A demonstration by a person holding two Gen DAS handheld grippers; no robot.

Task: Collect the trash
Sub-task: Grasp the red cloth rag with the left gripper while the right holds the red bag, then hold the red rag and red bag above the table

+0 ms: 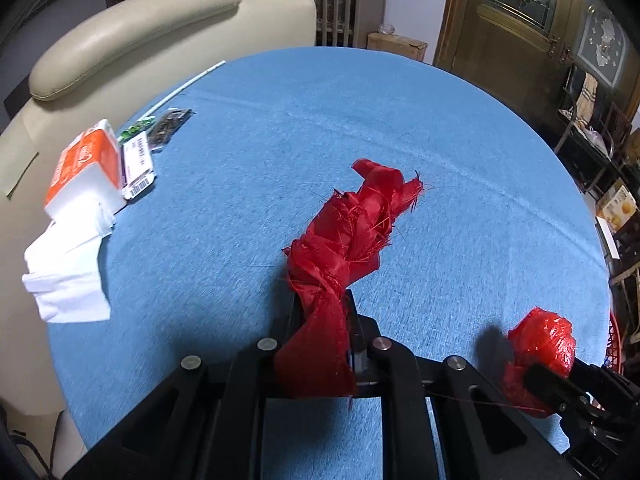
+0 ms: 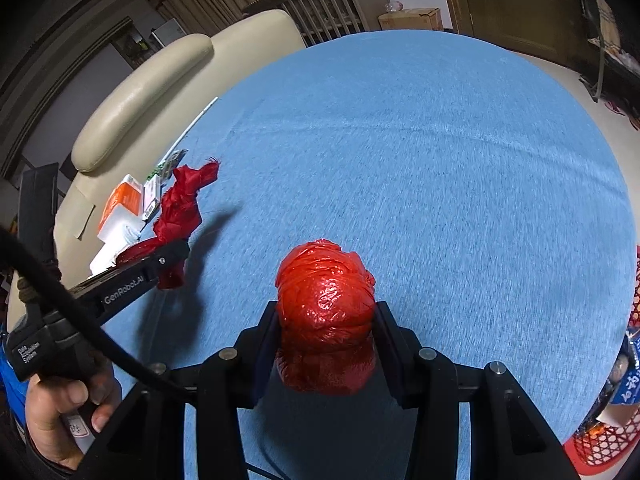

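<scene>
Red frayed ribbon (image 1: pixel 344 236) pinched in our left gripper (image 1: pixel 322 320), crumpled red plastic ball (image 2: pixel 326 312) clamped in right gripper (image 2: pixel 326 336); both lifted off blue table (image 2: pixel 440 160), likely bound for the red basket (image 2: pixel 600 444).

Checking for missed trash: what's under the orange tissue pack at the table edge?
Loose white tissues spill from beneath the orange tissue pack over the edge of the blue table. A barcoded label card lies beside it. Whatever sits directly under the pack is covered.
</scene>
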